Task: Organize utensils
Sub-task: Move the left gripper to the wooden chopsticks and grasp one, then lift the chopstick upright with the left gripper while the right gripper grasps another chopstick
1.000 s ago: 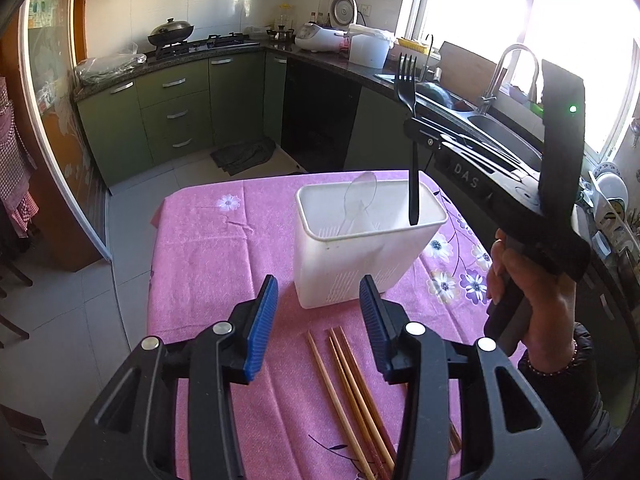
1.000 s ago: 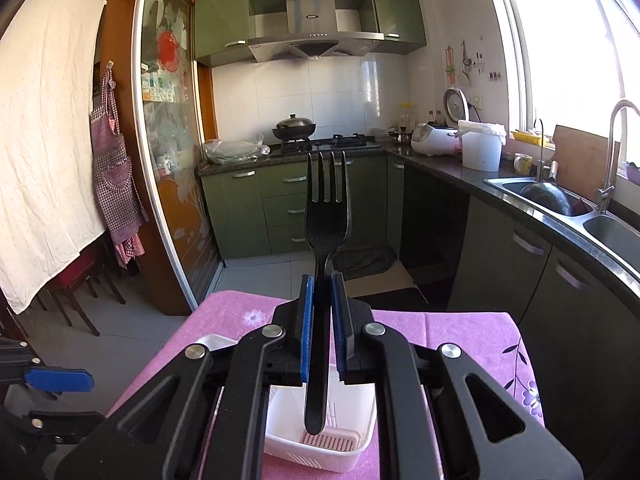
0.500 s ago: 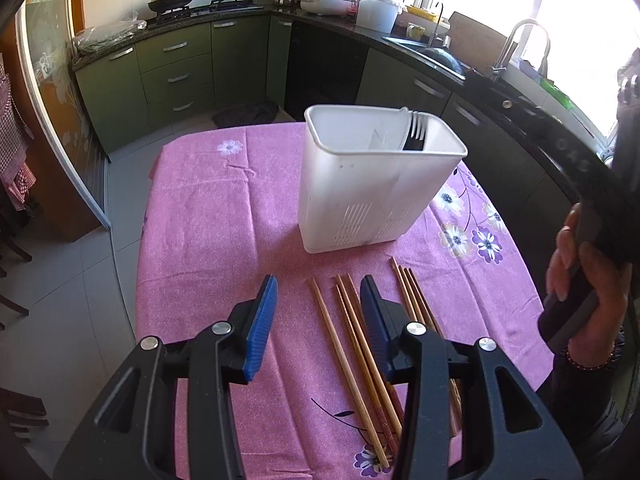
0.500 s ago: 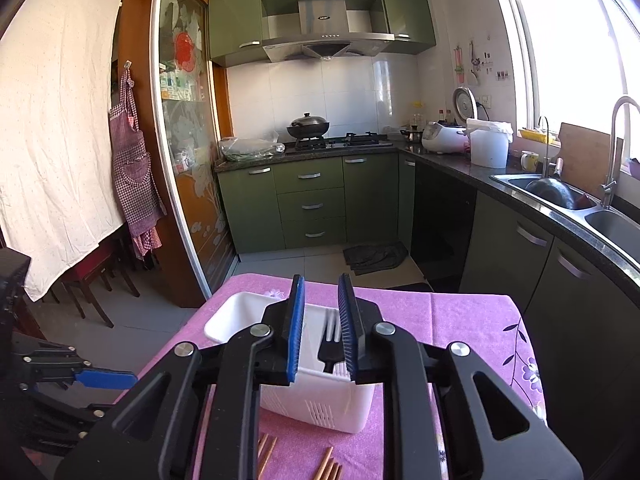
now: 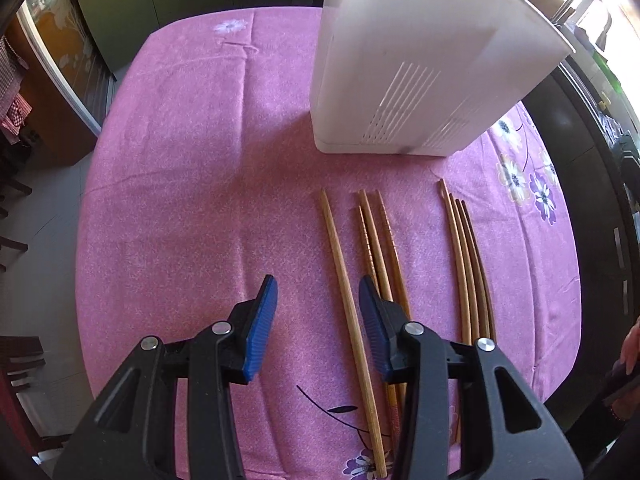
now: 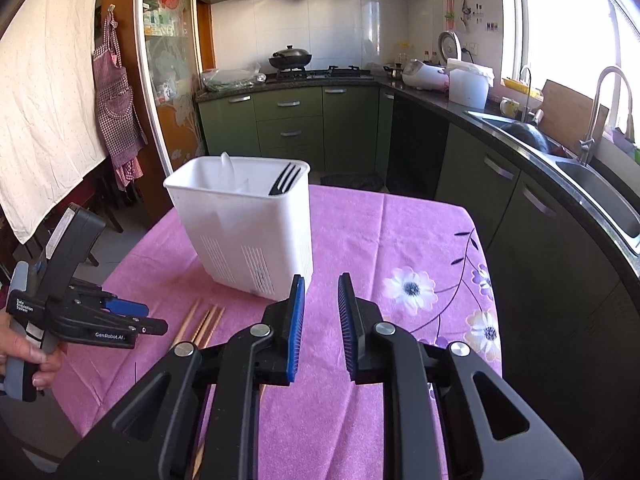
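Note:
A white utensil holder (image 6: 248, 232) stands on the pink tablecloth; a black fork (image 6: 283, 179) and a clear spoon (image 6: 226, 168) stand inside it. The holder also shows in the left wrist view (image 5: 420, 68). Several wooden chopsticks (image 5: 352, 304) lie on the cloth in front of it, in loose groups. My left gripper (image 5: 316, 300) is open and low over the cloth, one chopstick lying between its fingers. It also shows in the right wrist view (image 6: 136, 316). My right gripper (image 6: 320, 292) is open and empty, just in front of the holder.
The pink flowered tablecloth (image 5: 180, 160) covers a small table. Green kitchen cabinets (image 6: 292, 124) stand behind, with a counter and sink (image 6: 592, 176) along the right. A glass door with a hanging apron (image 6: 116, 96) is at the left.
My right gripper let the fork go into the holder, opened and drew back. My left gripper moved forward and down over the chopsticks.

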